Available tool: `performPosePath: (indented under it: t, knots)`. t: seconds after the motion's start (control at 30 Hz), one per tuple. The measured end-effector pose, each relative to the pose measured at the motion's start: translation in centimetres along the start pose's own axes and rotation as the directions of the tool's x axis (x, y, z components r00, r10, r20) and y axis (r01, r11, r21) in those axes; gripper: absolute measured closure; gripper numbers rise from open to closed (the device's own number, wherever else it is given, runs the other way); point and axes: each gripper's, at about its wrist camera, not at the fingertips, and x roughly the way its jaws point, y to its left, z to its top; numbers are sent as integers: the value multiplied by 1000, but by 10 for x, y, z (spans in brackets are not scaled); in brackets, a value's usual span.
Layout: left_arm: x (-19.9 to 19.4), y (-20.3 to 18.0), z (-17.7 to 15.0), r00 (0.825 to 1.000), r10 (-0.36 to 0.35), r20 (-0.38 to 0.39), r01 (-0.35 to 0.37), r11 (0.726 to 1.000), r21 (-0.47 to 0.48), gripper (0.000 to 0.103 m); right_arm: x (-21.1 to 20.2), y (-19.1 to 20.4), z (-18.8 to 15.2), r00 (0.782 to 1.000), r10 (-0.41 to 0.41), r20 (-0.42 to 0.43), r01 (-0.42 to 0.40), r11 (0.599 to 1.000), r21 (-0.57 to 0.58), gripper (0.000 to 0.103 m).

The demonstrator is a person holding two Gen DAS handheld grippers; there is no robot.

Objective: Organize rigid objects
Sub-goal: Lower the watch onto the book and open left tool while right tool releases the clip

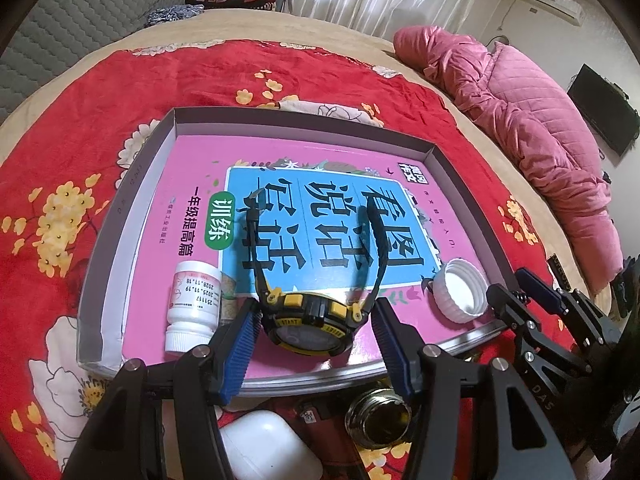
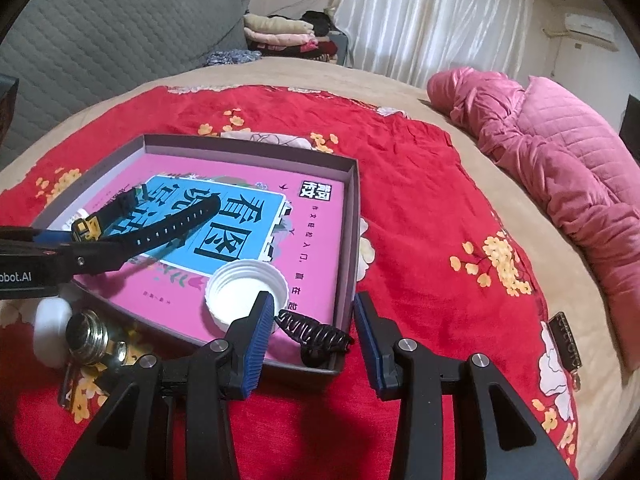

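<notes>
A grey shallow box (image 1: 132, 184) lies on the red floral bedspread, with a pink and blue book (image 1: 304, 208) flat in it. On the book lie a black and yellow watch (image 1: 310, 320), a white pill bottle (image 1: 192, 306) on its side and a white cap (image 1: 460, 292). My left gripper (image 1: 312, 344) is open, its pads on either side of the watch face, apart from it. My right gripper (image 2: 314, 340) is open at the box's near right corner (image 2: 344, 336), above a black hair clip (image 2: 316, 334) beside the cap (image 2: 248, 294).
Outside the box's near edge lie a white case (image 1: 268, 448) and a metal-necked glass bottle (image 1: 378, 416), also in the right wrist view (image 2: 86, 338). A dark tag (image 2: 564, 340) lies right of the box. A pink quilt (image 2: 560, 160) is bunched at the bed's right.
</notes>
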Motion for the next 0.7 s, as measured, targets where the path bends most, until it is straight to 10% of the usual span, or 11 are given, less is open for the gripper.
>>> performPosePath:
  t: [0.7]
  knots:
    - [7, -17, -1, 999, 23, -39, -21, 998, 58, 45, 6, -16, -2, 995, 98, -27, -93, 987, 132, 59]
